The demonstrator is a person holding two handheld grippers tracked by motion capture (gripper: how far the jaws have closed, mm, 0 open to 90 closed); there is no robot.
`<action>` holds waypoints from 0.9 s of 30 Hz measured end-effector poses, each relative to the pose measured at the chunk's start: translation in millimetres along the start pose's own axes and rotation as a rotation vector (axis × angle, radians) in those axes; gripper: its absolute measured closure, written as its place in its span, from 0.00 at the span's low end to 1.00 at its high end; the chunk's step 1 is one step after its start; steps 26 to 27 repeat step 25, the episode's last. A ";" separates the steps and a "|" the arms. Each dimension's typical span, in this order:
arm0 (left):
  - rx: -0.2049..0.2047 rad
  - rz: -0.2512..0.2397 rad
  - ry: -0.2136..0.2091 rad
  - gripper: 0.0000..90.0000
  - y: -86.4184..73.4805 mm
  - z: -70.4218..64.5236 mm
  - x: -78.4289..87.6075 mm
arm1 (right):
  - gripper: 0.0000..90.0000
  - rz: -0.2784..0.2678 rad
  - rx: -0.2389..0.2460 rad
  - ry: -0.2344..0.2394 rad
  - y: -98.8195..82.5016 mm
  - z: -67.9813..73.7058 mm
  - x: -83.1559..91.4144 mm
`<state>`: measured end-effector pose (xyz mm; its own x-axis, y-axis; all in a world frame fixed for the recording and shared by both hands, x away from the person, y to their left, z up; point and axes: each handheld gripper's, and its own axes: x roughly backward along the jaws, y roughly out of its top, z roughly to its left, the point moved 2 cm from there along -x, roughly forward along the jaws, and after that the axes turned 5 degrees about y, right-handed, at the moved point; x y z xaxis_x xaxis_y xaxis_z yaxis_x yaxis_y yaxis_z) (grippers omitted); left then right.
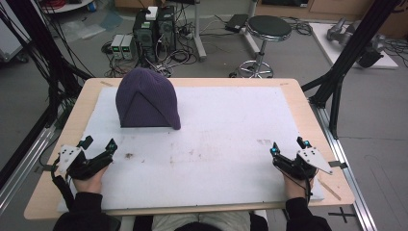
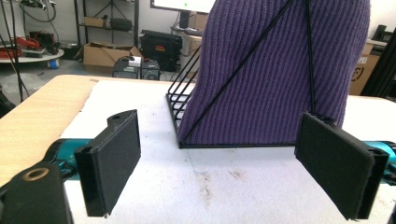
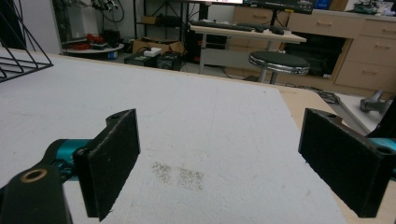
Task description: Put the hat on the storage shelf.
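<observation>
A purple knitted beanie (image 1: 146, 98) is pulled over a black wire stand at the back left of the white foam mat (image 1: 216, 144). In the left gripper view the beanie (image 2: 275, 70) rises just ahead, and the wire stand (image 2: 180, 100) pokes out on its left side. My left gripper (image 1: 99, 143) rests open at the mat's front left, a short way in front of the beanie, with nothing between its pads (image 2: 114, 161). At the front right my right gripper (image 1: 288, 146) also stands open and holds nothing; its pads (image 3: 112, 161) frame bare mat.
The mat lies on a wooden table (image 1: 308, 110). Black frame struts (image 1: 346, 53) rise at the table's right, cables and rails at its left. Behind the table are a round stool (image 1: 268, 29) and computer boxes (image 1: 154, 29) on the floor. Small dirt marks (image 1: 129, 155) spot the mat.
</observation>
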<state>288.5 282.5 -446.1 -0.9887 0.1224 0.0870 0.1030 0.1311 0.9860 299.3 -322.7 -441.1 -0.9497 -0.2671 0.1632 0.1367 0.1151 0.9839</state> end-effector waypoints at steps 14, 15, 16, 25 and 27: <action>0.005 0.009 -0.016 0.17 -1.0 -0.9 -0.9 | 0.13 0.007 -0.011 0.016 -0.6 0.5 -1.2; 0.006 0.011 -0.017 0.17 -1.1 -0.9 -0.9 | 0.13 0.011 -0.009 0.016 -0.7 0.3 -1.1; 0.007 0.011 -0.018 0.17 -1.3 -0.9 -1.1 | 0.13 0.013 -0.007 0.017 -0.9 0.3 -1.1; 0.016 0.025 -0.036 0.17 -2.1 -0.9 -2.7 | 0.13 0.020 -0.014 0.018 -1.4 0.0 -1.9; 0.016 0.025 -0.036 0.17 -2.1 -0.9 -2.7 | 0.13 0.020 -0.014 0.018 -1.4 0.0 -1.9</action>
